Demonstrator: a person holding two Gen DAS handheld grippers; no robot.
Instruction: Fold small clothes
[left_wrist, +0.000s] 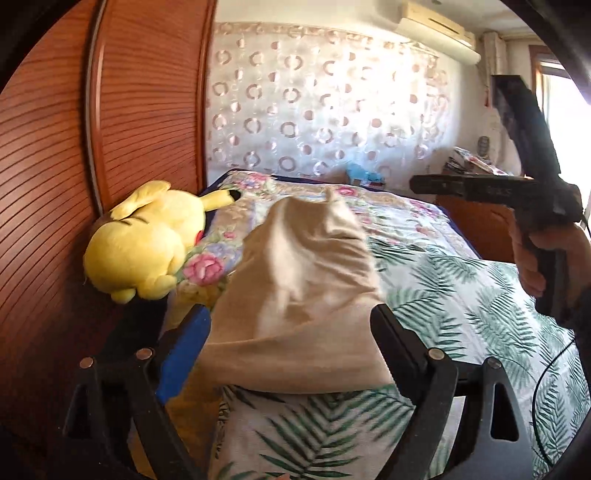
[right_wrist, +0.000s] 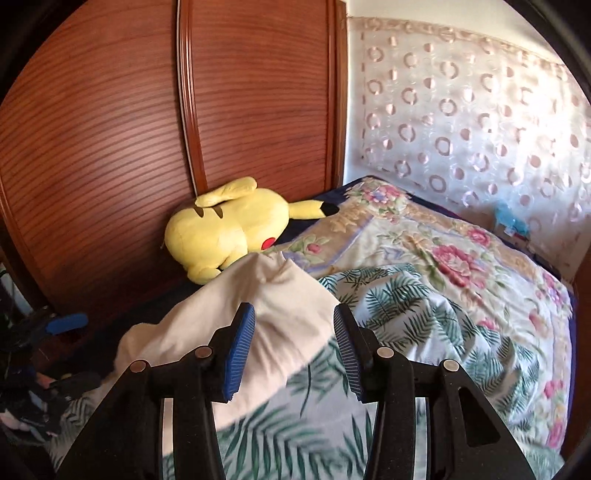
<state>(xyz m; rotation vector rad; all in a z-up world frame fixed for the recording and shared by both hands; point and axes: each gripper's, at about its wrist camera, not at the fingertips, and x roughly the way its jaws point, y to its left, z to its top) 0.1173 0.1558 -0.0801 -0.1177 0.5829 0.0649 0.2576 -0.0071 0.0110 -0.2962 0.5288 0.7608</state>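
A small beige garment (left_wrist: 303, 288) hangs in the air above the bed, its near edge draped between my left gripper's (left_wrist: 291, 325) wide-apart fingers. I cannot tell if anything pinches it. In the right wrist view the same cream garment (right_wrist: 240, 314) lies bunched on the leaf-print sheet (right_wrist: 406, 314), just ahead of my right gripper (right_wrist: 293, 317), which is open and empty with its blue pads (right_wrist: 242, 343) apart. The right gripper (left_wrist: 480, 190) also shows at the right of the left wrist view, held in a hand above the bed.
A yellow plush toy (right_wrist: 229, 232) lies at the bed's far left against the brown wooden wardrobe (right_wrist: 110, 147). A floral quilt (right_wrist: 443, 251) covers the far part of the bed. A patterned curtain (left_wrist: 325, 103) hangs behind. Clutter sits at the far right (left_wrist: 469, 162).
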